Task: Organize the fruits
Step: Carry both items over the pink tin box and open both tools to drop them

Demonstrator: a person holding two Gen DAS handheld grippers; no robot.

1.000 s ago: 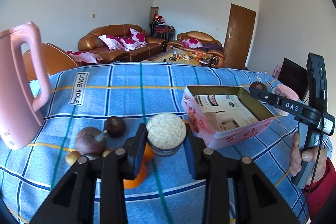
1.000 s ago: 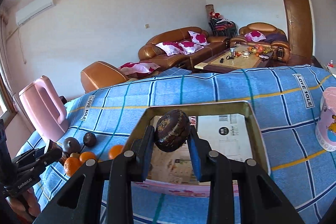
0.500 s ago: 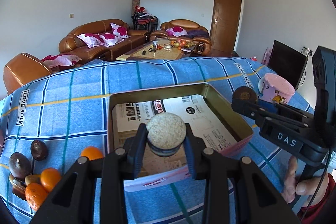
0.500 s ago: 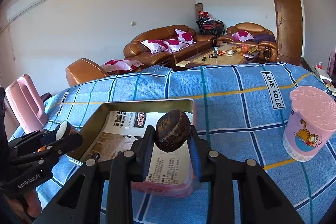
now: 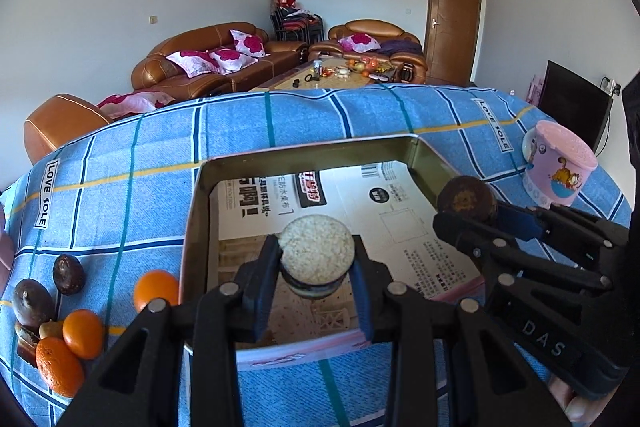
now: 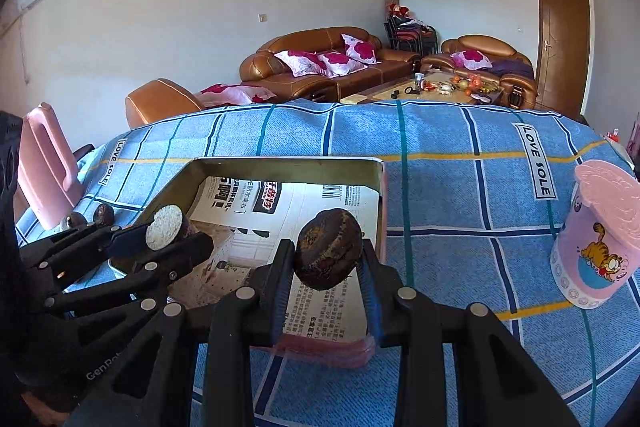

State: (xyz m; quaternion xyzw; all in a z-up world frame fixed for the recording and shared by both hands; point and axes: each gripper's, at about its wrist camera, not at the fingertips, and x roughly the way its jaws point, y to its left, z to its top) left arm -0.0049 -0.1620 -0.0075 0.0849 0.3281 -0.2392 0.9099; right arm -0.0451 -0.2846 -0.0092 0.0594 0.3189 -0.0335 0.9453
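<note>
Over a paper-lined tin [image 5: 196, 211] on a "LOVE SOLE" tablecloth [image 5: 132, 163], the left gripper [image 5: 316, 267] clamps a pale-topped fruit [image 5: 317, 247]. The right gripper [image 6: 326, 267], its body marked "DAS", clamps a dark fruit [image 6: 328, 253]. Oranges [image 5: 82, 333] lie left of the tin.

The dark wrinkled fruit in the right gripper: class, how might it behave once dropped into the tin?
The dark wrinkled fruit is rounded, so it would probably roll a little on the paper lining before the tin walls stop it. Its shrivelled skin suggests it is fairly light and somewhat soft. The right gripper jaws hold it without visible slipping, so it seems not slick.
</note>
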